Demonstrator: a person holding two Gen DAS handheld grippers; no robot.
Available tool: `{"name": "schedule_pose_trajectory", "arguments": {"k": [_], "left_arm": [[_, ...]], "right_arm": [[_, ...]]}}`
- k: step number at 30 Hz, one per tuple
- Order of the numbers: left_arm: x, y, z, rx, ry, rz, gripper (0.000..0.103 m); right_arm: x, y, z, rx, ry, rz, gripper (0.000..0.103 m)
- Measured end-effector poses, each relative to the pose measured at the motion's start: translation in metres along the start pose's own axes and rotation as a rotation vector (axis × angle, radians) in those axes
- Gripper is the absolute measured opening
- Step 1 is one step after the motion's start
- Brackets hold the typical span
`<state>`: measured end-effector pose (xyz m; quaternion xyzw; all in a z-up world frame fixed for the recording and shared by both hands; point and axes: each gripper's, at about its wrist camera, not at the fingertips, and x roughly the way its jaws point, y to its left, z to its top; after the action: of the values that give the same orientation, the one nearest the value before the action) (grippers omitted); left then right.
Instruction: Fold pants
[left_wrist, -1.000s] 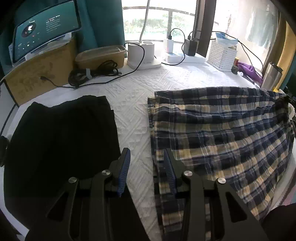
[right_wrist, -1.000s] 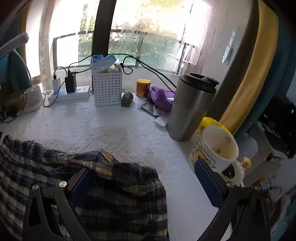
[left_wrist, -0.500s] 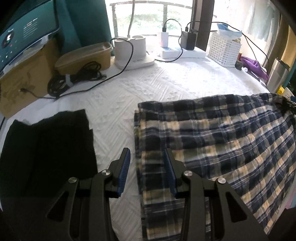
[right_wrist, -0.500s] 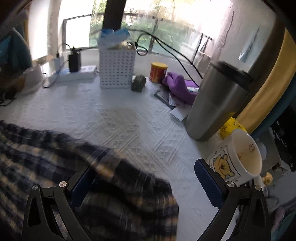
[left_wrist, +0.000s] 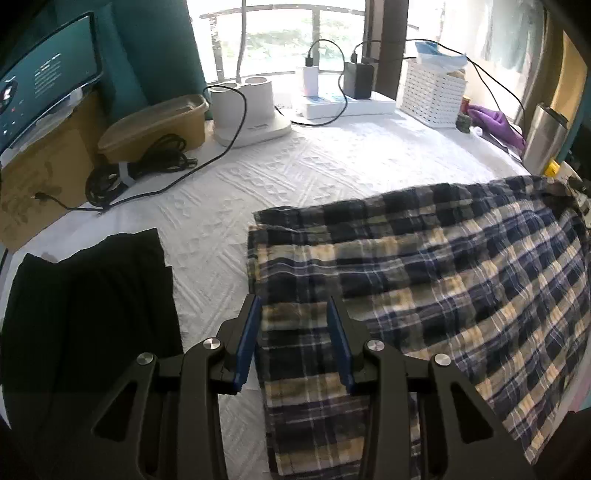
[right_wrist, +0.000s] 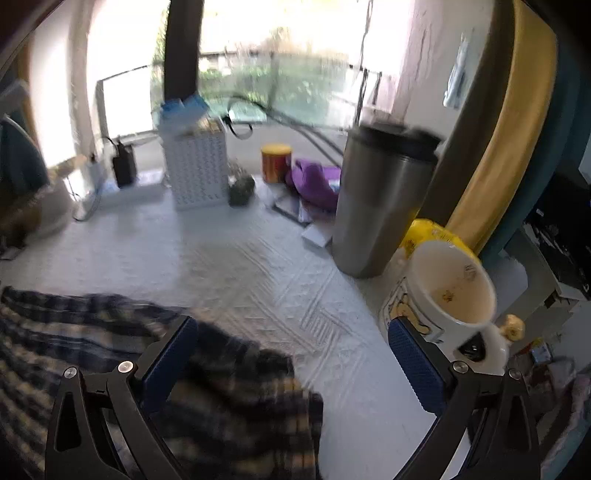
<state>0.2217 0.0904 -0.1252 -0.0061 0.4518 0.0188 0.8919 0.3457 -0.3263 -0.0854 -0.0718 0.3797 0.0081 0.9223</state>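
The plaid pants (left_wrist: 424, 295) lie spread flat on the surface (left_wrist: 280, 184), which has a bumpy white cloth on it. Everything else can be found from the pants.

The left hand-held gripper (left_wrist: 293, 325) hangs over the pants' near left edge. Its two blue pads are partly apart, and nothing is pinched between them. One pad sits just outside the edge and the other sits over the cloth. I think it is lined up that way so it can bite that edge and lift it for a fold.

The right hand-held gripper (right_wrist: 291, 354) is at the other end of the pants, over the bunched corner (right_wrist: 236, 373). Its jaws are wide apart and hold nothing. The picture there is blurry, so I cannot tell if a pad touches the cloth.

To the left of the pants lies a black garment (left_wrist: 85, 306), folded flat and apart from them. It looks put aside, maybe done.

Past the right end of the pants stand a steel tumbler (right_wrist: 380, 199) and a white cartoon mug (right_wrist: 447, 295), close to the cloth. A wide swing there could bump them.

Behind the pants, near the window, sit a white basket (left_wrist: 432, 92) and a power strip (left_wrist: 347, 107) with chargers, well out of the way. So the middle is free for folding.
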Motion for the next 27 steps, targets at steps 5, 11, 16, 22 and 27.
{"name": "schedule_pose_trajectory", "arguments": {"k": [5, 11, 16, 22, 27], "left_arm": [[0.016, 0.009, -0.001, -0.043, 0.028, 0.007, 0.037], [0.021, 0.01, 0.007, -0.029, 0.024, 0.037, 0.037], [0.008, 0.016, 0.008, -0.052, 0.008, 0.057, 0.037], [-0.023, 0.015, -0.01, -0.061, -0.02, 0.04, 0.037], [-0.043, 0.012, -0.041, -0.076, -0.018, -0.015, 0.038]], "right_arm": [[0.045, 0.01, -0.009, -0.07, 0.108, -0.036, 0.103], [0.053, 0.009, -0.005, -0.096, 0.098, -0.094, 0.103], [0.021, -0.007, -0.005, -0.052, 0.031, -0.095, 0.103], [-0.018, -0.025, -0.034, 0.003, 0.017, -0.083, 0.103], [-0.042, -0.036, -0.07, 0.076, 0.021, -0.043, 0.103]]}}
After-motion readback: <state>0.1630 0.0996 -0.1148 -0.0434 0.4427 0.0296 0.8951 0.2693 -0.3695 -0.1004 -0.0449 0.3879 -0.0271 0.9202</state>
